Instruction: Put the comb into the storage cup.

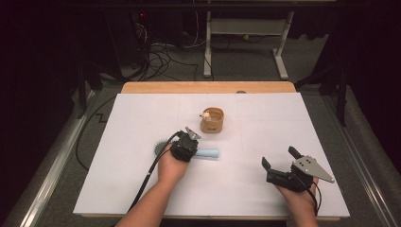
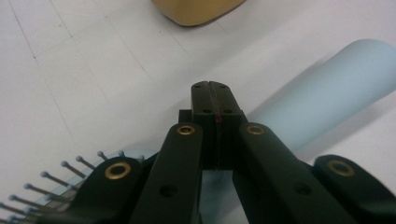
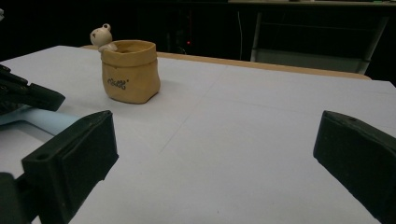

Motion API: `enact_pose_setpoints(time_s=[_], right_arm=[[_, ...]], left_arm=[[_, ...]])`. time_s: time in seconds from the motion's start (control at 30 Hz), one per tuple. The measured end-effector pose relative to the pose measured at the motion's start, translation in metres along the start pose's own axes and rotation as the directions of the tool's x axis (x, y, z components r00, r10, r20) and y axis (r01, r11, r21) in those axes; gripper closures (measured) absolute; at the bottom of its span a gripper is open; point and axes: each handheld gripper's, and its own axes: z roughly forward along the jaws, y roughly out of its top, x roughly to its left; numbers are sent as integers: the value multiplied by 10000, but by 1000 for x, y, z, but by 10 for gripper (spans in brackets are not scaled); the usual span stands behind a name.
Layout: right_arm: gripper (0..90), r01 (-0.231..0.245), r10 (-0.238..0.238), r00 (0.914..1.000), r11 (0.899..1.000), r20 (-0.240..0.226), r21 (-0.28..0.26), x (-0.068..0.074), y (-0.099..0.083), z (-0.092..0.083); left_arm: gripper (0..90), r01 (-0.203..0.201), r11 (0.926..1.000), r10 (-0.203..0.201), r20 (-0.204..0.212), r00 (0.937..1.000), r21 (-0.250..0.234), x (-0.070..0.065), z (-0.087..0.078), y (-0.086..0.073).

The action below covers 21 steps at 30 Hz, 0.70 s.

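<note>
A hairbrush lies on the white table with its light blue handle (image 1: 208, 153) pointing right and its bristled head (image 1: 160, 147) to the left. My left gripper (image 1: 185, 149) stands right over the brush where handle meets head. In the left gripper view its jaws are pressed together (image 2: 212, 91), the handle (image 2: 327, 93) runs out behind them and the bristles (image 2: 56, 179) show at lower left. My right gripper (image 1: 280, 157) rests near the front right, wide open (image 3: 217, 154) with nothing between its fingers.
A tan sack-shaped pot (image 1: 212, 120) with a small bear figure on its rim stands just beyond the brush, also seen ahead-left of the right gripper (image 3: 130, 70). The white sheet (image 1: 142, 189) covers the table. Desk legs and cables stand on the floor beyond.
</note>
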Motion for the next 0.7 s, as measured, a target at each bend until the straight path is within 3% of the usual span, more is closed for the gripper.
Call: enact_pose_setpoints(time_s=[0.3,0.33,0.47,0.57,0.7], right_arm=[[3,-68,68,10000,10000,34,1,-1,0,-1],[3,-106,107,9999,9999,40,-10,-1,0,-1],[3,-88,88,9999,10000,64,-20,-1,0,-2],[3,-99,99,9999,9999,70,-21,0,0,-2],[3,-133,133,9999,9999,74,-20,-1,0,-3]], left_arm=[[900,-466,9981,444,549,9975,405,-1,-3,-2],[900,-762,9958,732,606,9955,500,-4,-6,-4],[900,-1237,9914,1202,764,9898,426,-9,-15,-12],[900,-1850,9818,1817,696,9809,429,-13,-25,-21],[900,-2213,9743,2171,869,9723,424,-15,-35,-31]])
